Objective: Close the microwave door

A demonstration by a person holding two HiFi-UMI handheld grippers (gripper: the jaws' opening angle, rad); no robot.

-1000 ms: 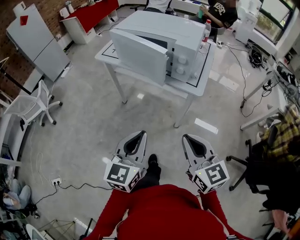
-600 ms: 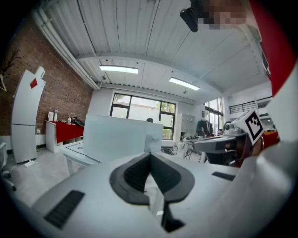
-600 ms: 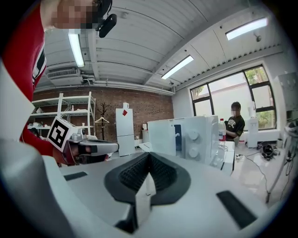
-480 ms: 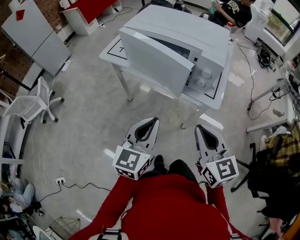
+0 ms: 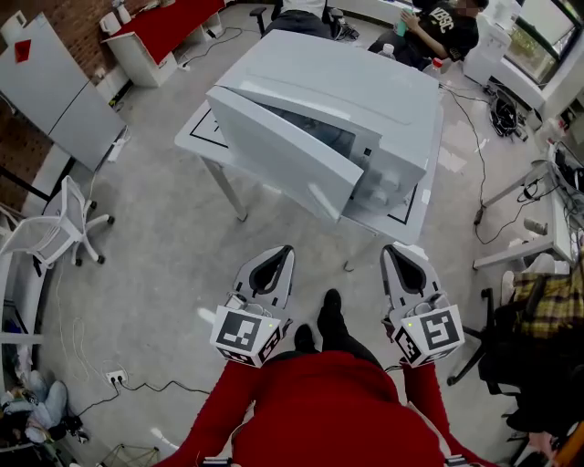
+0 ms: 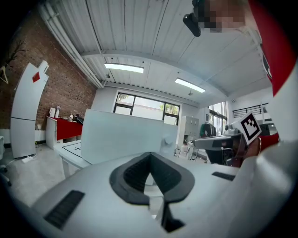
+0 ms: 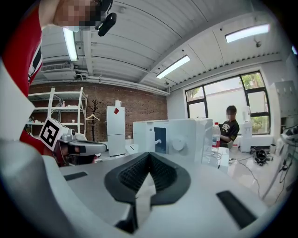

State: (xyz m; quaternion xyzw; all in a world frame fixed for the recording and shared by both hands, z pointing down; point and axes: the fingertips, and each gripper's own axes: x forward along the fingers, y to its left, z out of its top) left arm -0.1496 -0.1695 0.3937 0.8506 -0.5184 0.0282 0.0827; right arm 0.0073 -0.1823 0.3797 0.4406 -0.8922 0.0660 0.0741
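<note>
Sitting on the white counter point(image 5: 194, 134) over grey floor point(image 5: 155, 242), microwave point(image 5: 347, 82) has door point(image 5: 274, 150) ajar; left hand-held gripper point(image 5: 281, 252) and right hand-held gripper point(image 5: 392, 251), jaws pressed together, empty, point toward it, well apart.

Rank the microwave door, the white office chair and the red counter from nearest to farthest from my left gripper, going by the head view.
1. Microwave door: hanging open just ahead of the left gripper.
2. White office chair: on the floor, well out to the left.
3. Red counter: far back at the top left.
</note>
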